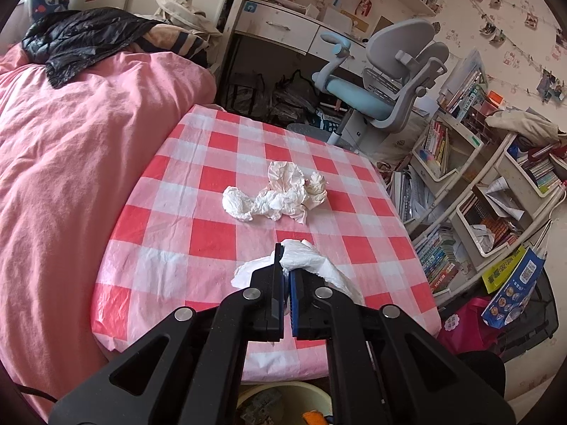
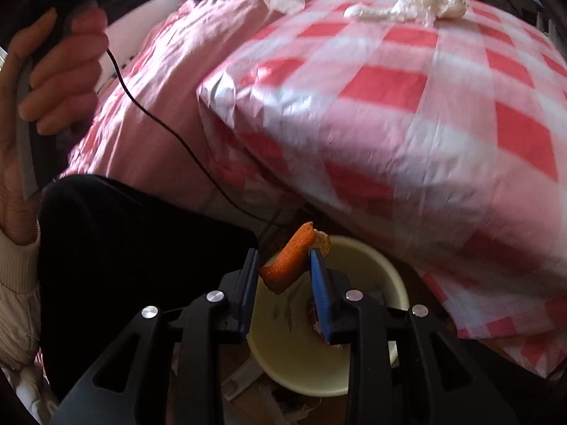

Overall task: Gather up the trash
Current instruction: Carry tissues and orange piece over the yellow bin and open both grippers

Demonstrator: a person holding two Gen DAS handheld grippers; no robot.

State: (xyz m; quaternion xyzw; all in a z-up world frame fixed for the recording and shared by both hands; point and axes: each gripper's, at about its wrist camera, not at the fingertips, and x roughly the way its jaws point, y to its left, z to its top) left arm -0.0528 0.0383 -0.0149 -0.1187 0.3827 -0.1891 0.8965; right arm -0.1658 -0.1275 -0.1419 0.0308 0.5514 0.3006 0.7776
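My left gripper [image 1: 286, 264] is shut on a white tissue [image 1: 312, 265] just above the near part of the red-and-white checked table [image 1: 219, 163]. Several crumpled tissues [image 1: 280, 193] lie together at the table's middle; they also show in the right wrist view [image 2: 407, 9]. My right gripper [image 2: 283, 258] is shut on a piece of orange peel [image 2: 292, 260], held over the cream trash bin [image 2: 312, 361] on the floor below the table's edge. The bin's rim also shows at the bottom of the left wrist view [image 1: 283, 389].
A bed with a pink cover [image 1: 71, 148] lies left of the table, a black jacket [image 1: 81, 39] on it. A grey-blue desk chair [image 1: 382, 81] and cluttered bookshelves [image 1: 478, 191] stand beyond and to the right. The person's hand [image 2: 46, 81] holds the left gripper's handle, its cable hanging.
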